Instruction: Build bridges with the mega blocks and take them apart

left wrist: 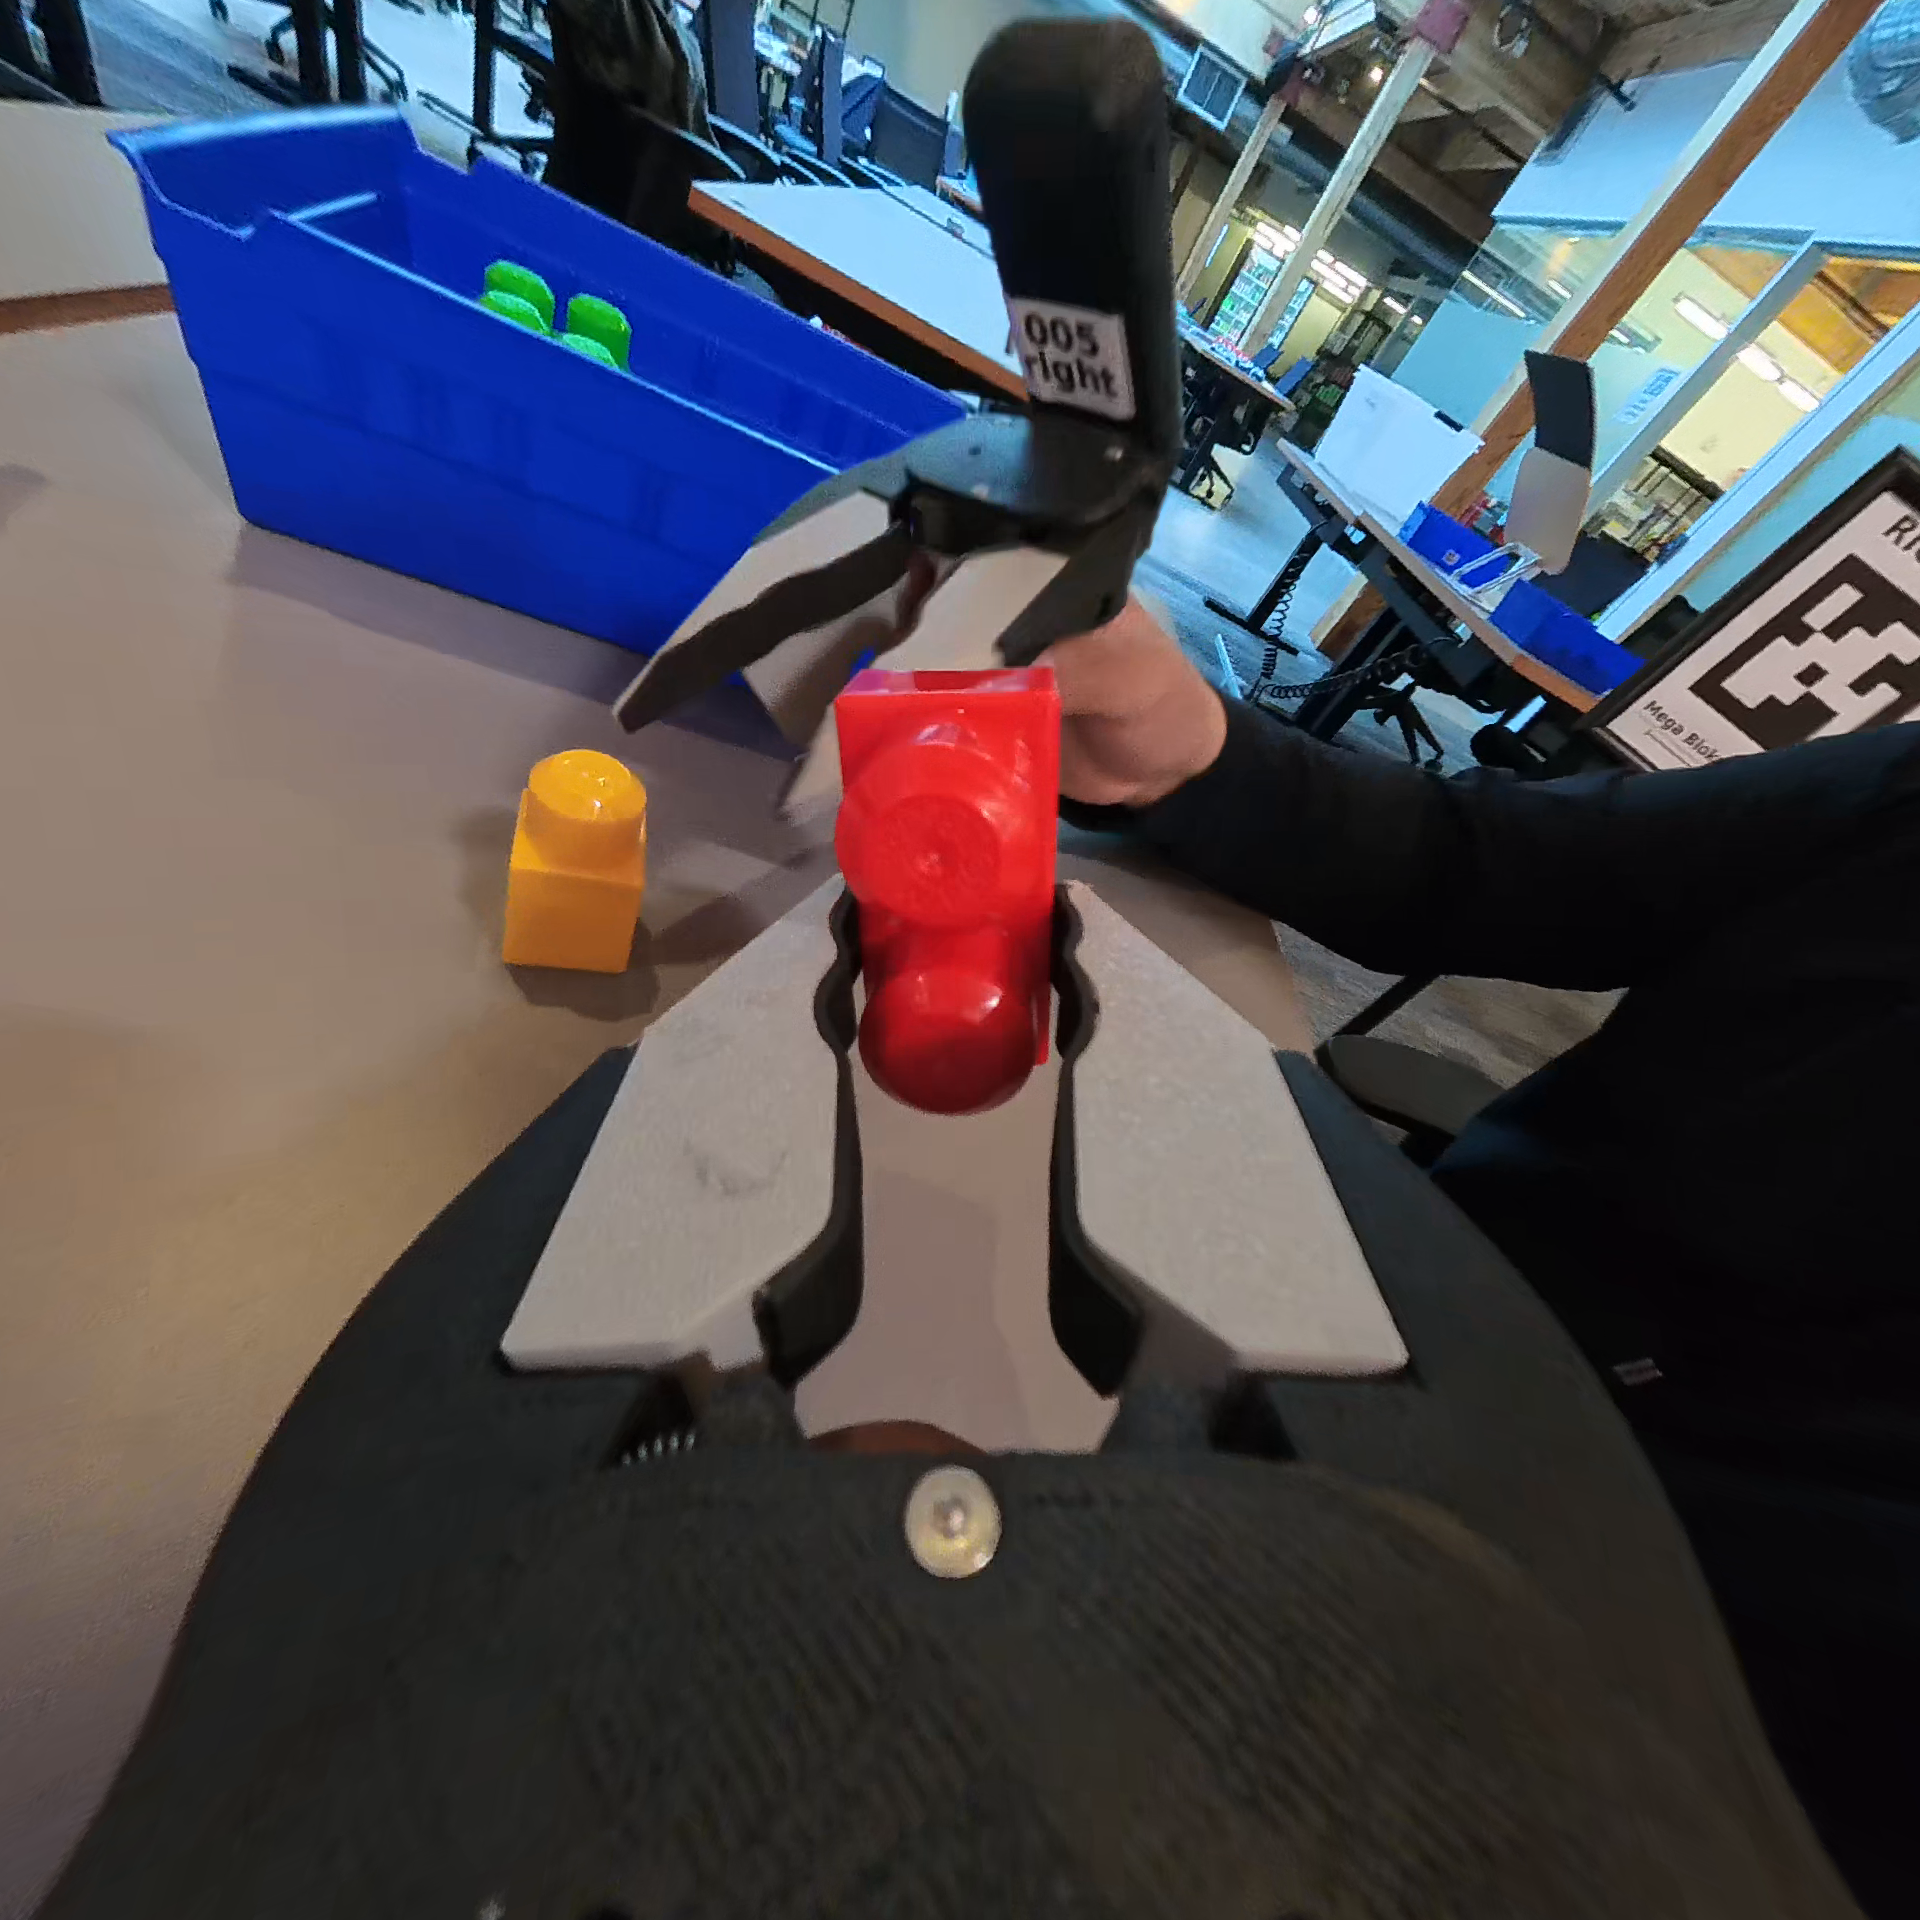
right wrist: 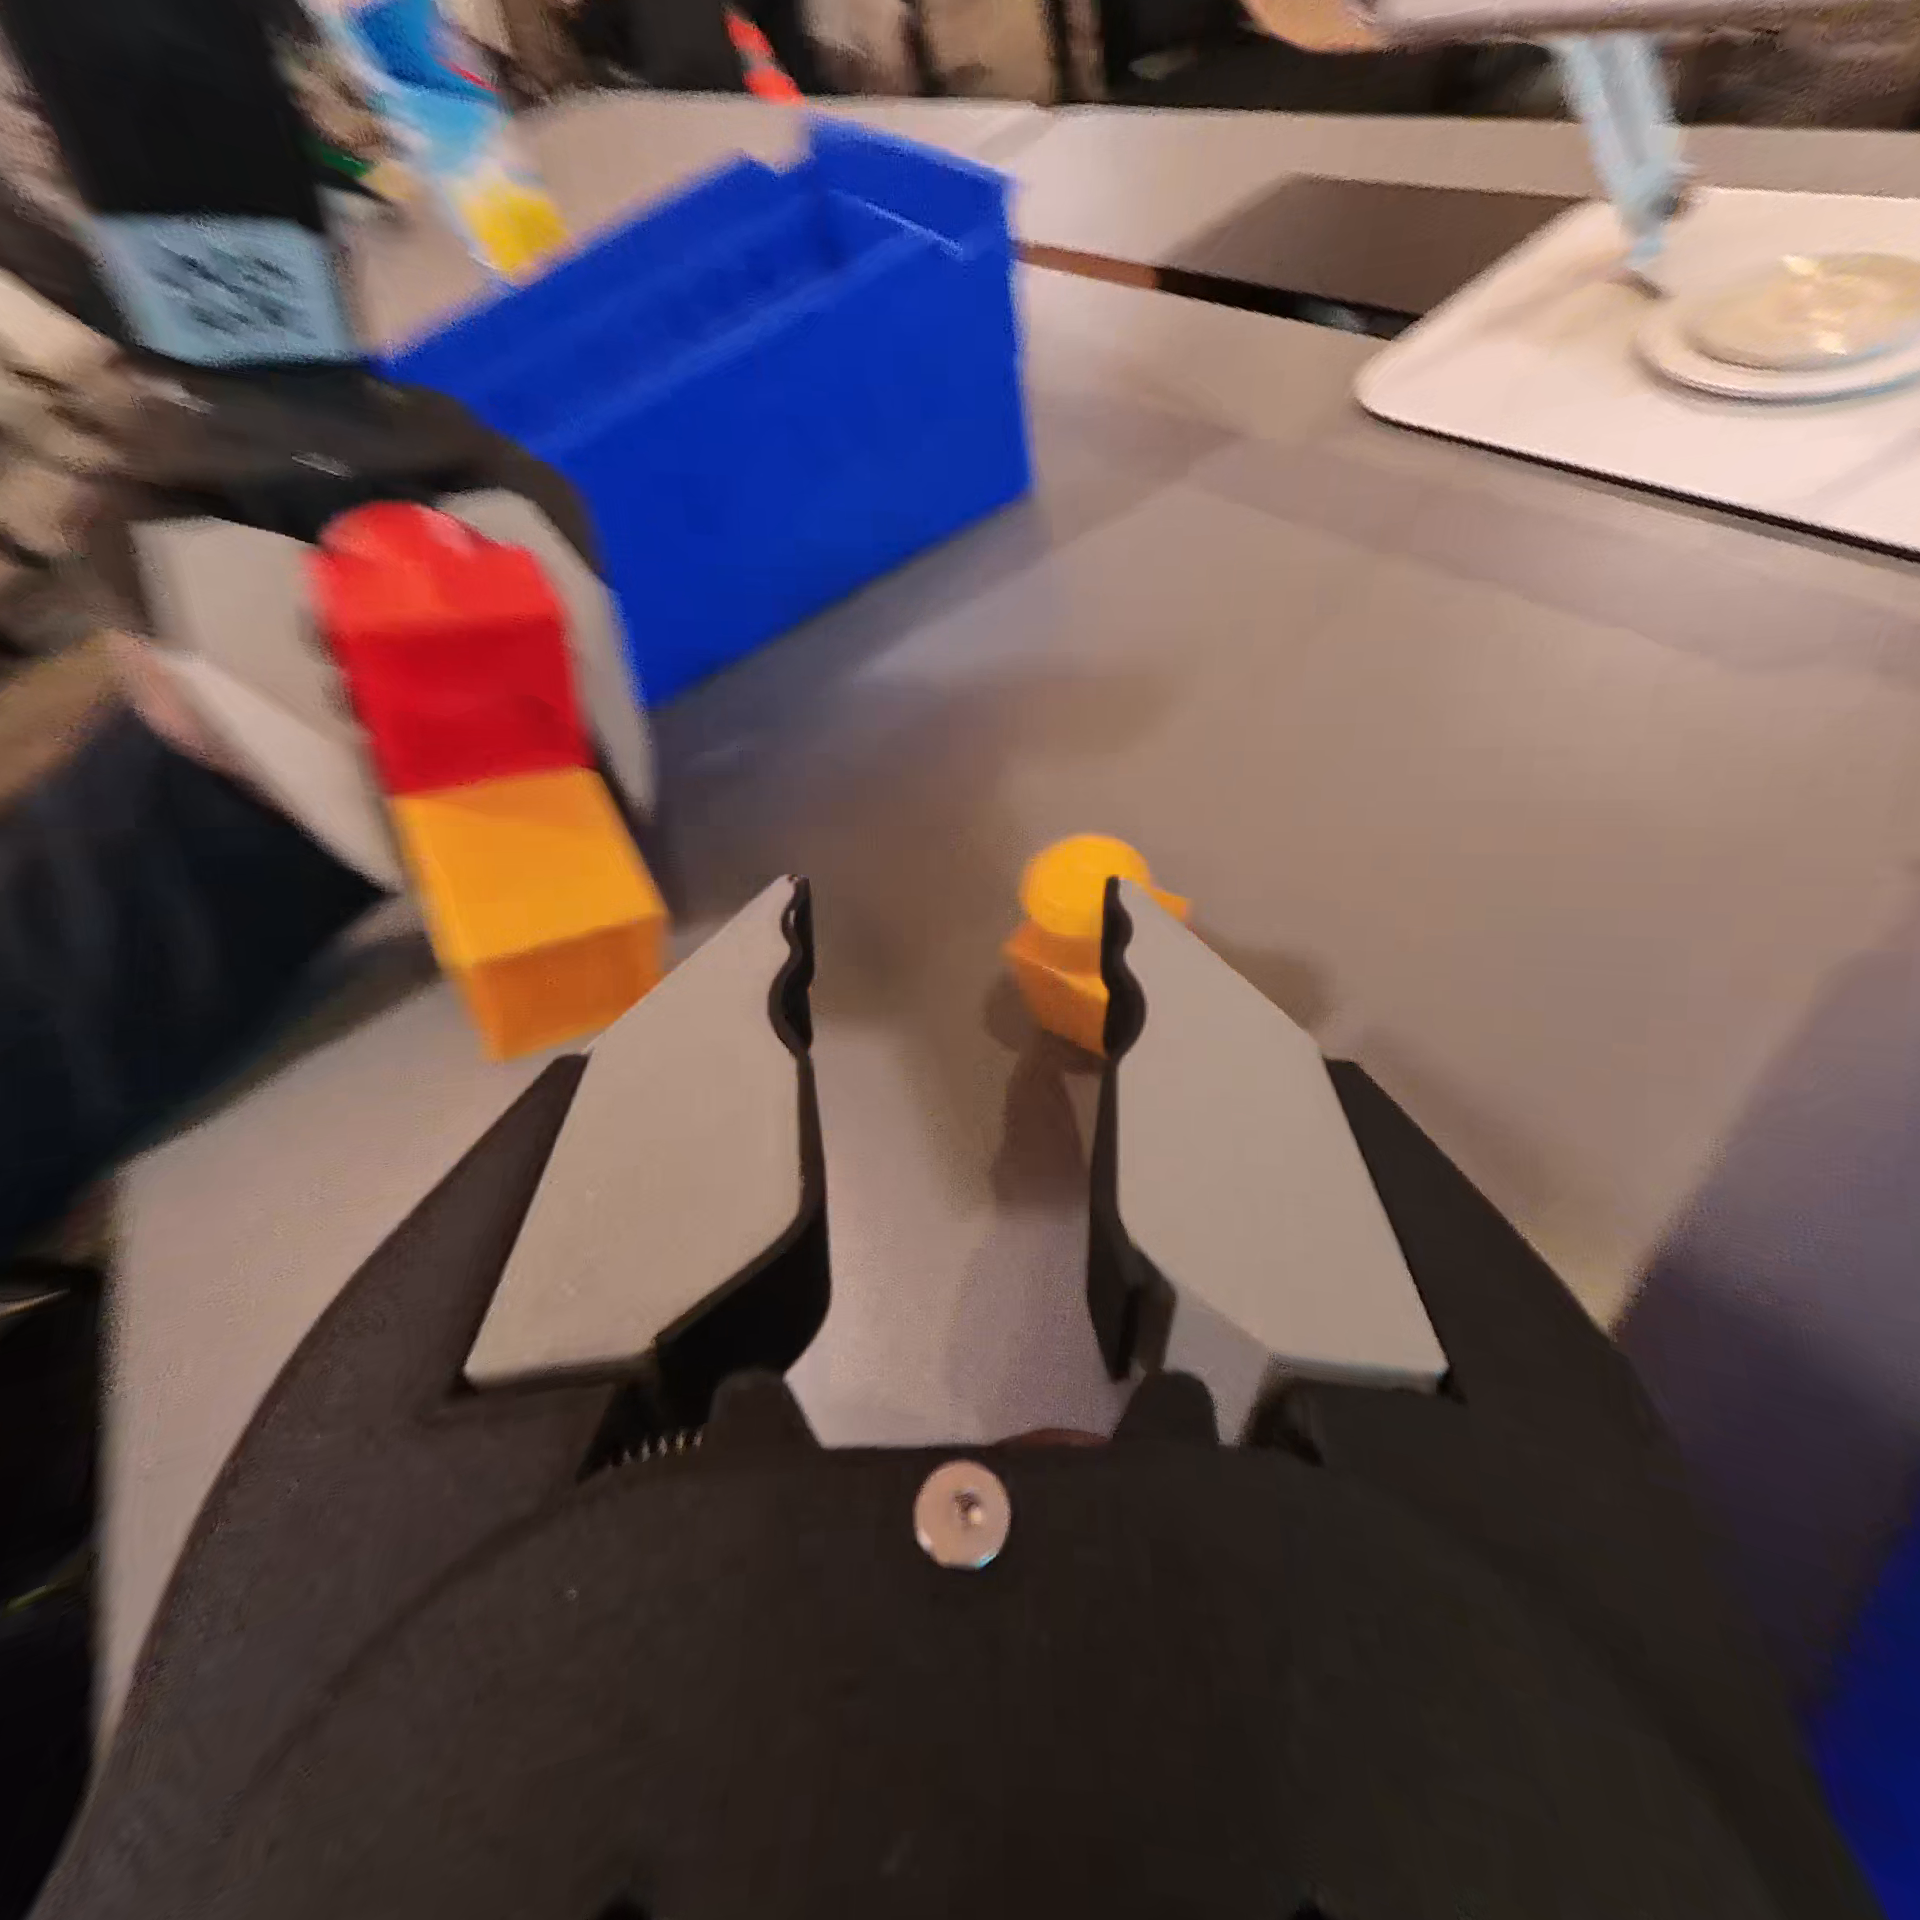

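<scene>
In the left wrist view my left gripper (left wrist: pixel 951 935) is shut on a red two-stud block (left wrist: pixel 945 810) and holds it above the table, studs toward the camera. The right wrist view shows this red block (right wrist: pixel 447 644) with an orange block (right wrist: pixel 530 904) stuck on its underside, between the left gripper's fingers (right wrist: pixel 613 717). My right gripper (right wrist: pixel 956 935) is open and empty above the table. A single orange block (right wrist: pixel 1070 935) stands on the table, partly behind the right gripper's right fingertip. It also shows in the left wrist view (left wrist: pixel 577 868), left of the red block. The right gripper (left wrist: pixel 717 758) hangs open just behind the red block.
A blue bin (left wrist: pixel 468 436) stands at the back of the table with green blocks (left wrist: pixel 556 312) inside; it also shows in the right wrist view (right wrist: pixel 748 416). A white tray (right wrist: pixel 1507 416) with a plate is at the far right. A framed sign (left wrist: pixel 1808 644) stands at the right. A hand (left wrist: pixel 1132 717) grips the right gripper.
</scene>
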